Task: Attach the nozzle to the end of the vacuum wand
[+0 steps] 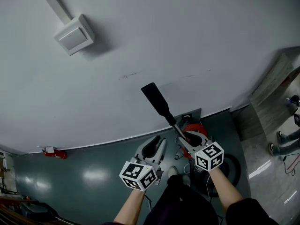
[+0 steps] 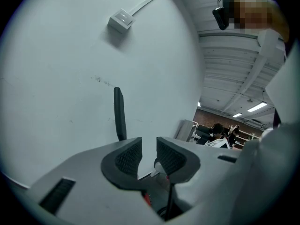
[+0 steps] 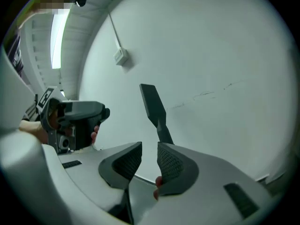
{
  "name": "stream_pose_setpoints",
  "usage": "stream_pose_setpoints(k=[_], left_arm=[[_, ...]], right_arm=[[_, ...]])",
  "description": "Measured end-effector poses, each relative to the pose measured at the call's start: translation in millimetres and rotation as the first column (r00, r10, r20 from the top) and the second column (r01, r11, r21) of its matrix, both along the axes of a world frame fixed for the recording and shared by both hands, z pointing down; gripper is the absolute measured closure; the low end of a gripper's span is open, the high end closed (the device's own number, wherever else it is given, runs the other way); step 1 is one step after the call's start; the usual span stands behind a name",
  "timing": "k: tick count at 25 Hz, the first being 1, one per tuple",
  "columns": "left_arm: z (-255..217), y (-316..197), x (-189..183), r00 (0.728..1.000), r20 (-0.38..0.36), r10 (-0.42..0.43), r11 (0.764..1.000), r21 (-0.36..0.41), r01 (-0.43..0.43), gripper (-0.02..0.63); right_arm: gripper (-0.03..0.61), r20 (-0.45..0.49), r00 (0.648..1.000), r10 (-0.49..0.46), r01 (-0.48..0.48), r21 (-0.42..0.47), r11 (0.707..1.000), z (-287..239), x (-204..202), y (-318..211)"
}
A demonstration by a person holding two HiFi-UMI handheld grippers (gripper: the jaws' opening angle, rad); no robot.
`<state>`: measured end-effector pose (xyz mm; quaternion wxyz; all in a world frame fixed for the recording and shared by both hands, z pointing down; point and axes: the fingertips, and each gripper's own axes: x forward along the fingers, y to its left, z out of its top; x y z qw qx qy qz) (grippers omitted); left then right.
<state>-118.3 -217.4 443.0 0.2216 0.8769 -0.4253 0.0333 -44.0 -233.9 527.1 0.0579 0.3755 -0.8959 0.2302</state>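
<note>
The flat black plastic crevice nozzle (image 3: 152, 104) rises up and leftward just beyond the right tool (image 3: 149, 156), its base hidden behind it; the left tool (image 2: 149, 149) sits farther off; both tools' jaws stand apart, gripping nothing.

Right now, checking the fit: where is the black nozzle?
Head view, centre: the nozzle points up in front of the white wall, just above the right gripper.

Your left gripper (image 1: 153, 147) and right gripper (image 1: 186, 139) are held out side by side, close together, the right slightly farther out. Both have their jaws a little apart, with nothing between them. Your bare forearms (image 1: 224, 187) reach forward.
</note>
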Motion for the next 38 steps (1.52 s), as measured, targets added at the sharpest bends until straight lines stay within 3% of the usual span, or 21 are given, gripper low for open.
stream_pose_setpoints(k=[6,12,24,38], left_arm=[[-4.9,39.3,11.6,1.000,0.007,-0.008,1.000,0.012,0.008,0.577],[-16.4,69.2,21.5,1.000,0.017,-0.017,0.999,0.032,0.016,0.609],[-32.6,93.4,22.0,1.000,0.006,-0.018,0.999,0.050,0.017,0.609],[-35.8,98.5,5.5,1.000,-0.030,-0.003,0.999,0.042,0.004,0.609]], right_arm=[[0.539,0.152,0.988,0.036,-0.035,-0.012,0.999,-45.7,8.6,41.0],[0.560,0.254,0.966,0.040,-0.036,-0.017,0.999,-78.0,15.4,72.4],[0.561,0.305,0.952,0.035,-0.038,0.004,0.999,-107.4,9.6,97.8],[0.561,0.304,0.951,0.051,-0.058,0.016,0.998,-116.0,-7.5,109.0]])
